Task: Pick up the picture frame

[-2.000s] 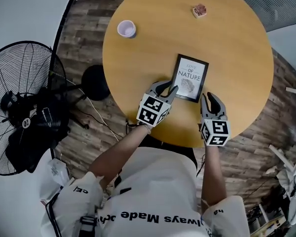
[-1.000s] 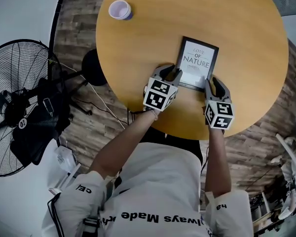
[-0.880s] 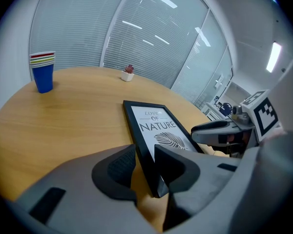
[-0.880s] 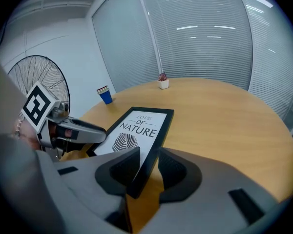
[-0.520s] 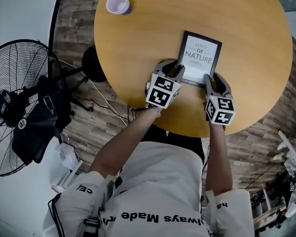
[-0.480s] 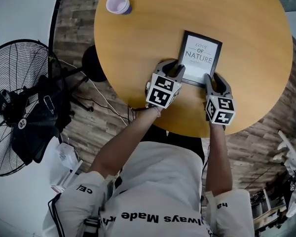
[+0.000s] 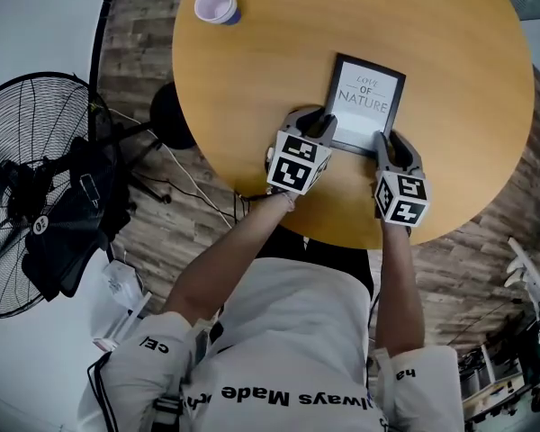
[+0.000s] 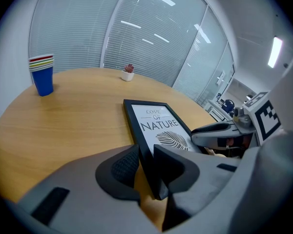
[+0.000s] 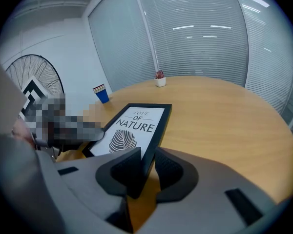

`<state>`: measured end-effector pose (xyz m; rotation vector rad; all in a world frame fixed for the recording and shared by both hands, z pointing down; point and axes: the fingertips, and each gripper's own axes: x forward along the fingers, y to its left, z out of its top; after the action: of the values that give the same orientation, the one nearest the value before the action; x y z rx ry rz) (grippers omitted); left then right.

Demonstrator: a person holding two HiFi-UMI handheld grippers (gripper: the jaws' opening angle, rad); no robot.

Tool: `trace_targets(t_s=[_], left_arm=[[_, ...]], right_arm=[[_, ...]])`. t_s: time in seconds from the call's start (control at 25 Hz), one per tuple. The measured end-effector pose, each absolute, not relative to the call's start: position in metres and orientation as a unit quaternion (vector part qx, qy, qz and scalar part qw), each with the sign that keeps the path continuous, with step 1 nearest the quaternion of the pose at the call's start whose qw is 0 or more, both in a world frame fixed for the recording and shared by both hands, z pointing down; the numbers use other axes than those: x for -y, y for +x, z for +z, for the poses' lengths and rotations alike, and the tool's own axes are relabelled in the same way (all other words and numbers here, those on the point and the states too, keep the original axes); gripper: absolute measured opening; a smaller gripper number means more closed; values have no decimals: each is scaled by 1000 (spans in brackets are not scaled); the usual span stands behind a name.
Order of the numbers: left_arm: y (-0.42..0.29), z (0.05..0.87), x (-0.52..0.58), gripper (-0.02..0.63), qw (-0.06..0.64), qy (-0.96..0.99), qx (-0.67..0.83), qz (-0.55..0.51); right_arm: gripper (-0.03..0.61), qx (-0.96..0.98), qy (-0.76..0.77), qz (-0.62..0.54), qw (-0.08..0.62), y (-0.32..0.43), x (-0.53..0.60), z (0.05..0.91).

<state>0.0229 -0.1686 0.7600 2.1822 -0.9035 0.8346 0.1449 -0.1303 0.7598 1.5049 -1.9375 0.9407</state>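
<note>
Left gripper view: left gripper (image 8: 145, 160) is clamped on the picture frame (image 8: 158, 126) at its near-left rim. Right gripper (image 9: 147, 167) pinches the near-right corner. Frame's lying on the table (image 7: 252, 79), near the person's edge. Risk imo: both are thin edge bites, so if one side lifts faster it cd twist & slip out.

Left claw (image 8: 146, 168) — clamps frame (image 8: 158, 126) (black edge).

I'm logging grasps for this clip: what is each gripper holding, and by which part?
Both hold the picture frame by its black border: the left gripper at the near left corner, the right gripper at the near right corner.
</note>
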Motion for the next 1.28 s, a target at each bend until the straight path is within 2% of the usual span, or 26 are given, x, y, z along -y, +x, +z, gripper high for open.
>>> trace_targets(t_s=[1.28], left_arm=[[13,680,146,100,272,849,348,289]], right_arm=[[100,717,583,311,225,136,103,683]])
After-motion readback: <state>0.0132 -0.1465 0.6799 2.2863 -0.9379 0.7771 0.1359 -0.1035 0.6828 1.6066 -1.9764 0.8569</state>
